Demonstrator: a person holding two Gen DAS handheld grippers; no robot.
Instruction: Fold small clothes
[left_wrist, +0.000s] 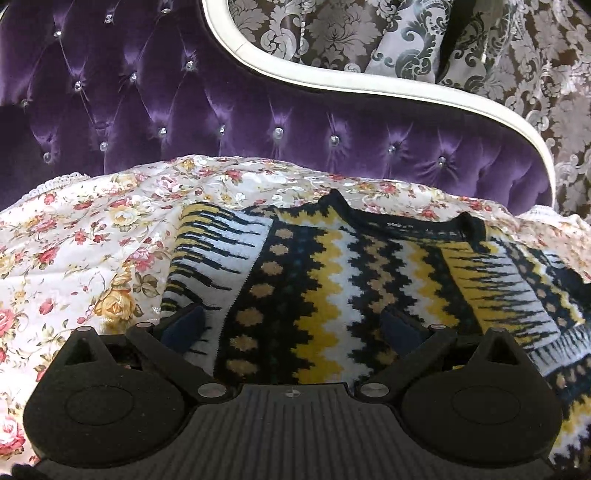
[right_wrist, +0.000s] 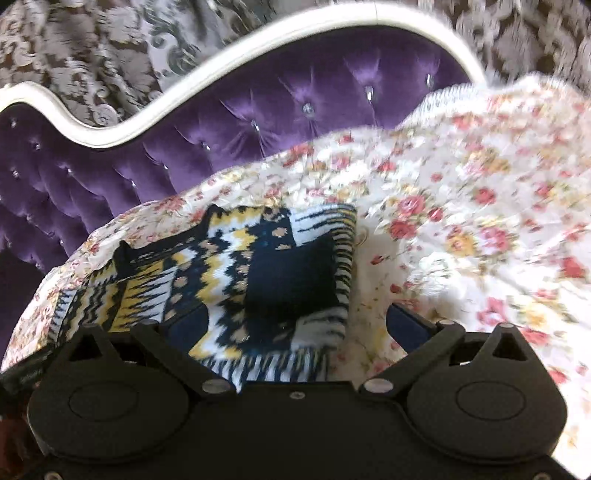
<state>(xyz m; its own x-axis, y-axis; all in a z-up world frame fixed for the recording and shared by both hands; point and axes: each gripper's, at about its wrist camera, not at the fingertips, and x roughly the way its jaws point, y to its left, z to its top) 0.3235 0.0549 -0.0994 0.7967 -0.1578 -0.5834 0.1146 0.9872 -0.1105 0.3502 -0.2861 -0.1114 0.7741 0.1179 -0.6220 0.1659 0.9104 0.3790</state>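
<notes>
A small knitted sweater (left_wrist: 332, 273) with black, yellow and white zigzag bands lies on a floral sheet (left_wrist: 81, 236), sleeves folded inward over its body. My left gripper (left_wrist: 295, 325) is open just above the sweater's near part, its blue pads (left_wrist: 188, 325) spread wide and empty. In the right wrist view the sweater (right_wrist: 229, 273) lies left of centre with a dark cuff on top. My right gripper (right_wrist: 299, 325) is open over the sweater's right edge, holding nothing. That view is blurred.
A purple tufted sofa back (left_wrist: 184, 96) with a white curved frame (left_wrist: 332, 70) rises behind the sheet. Patterned grey curtains (left_wrist: 535, 74) hang beyond it. The floral sheet (right_wrist: 480, 221) spreads wide to the right of the sweater.
</notes>
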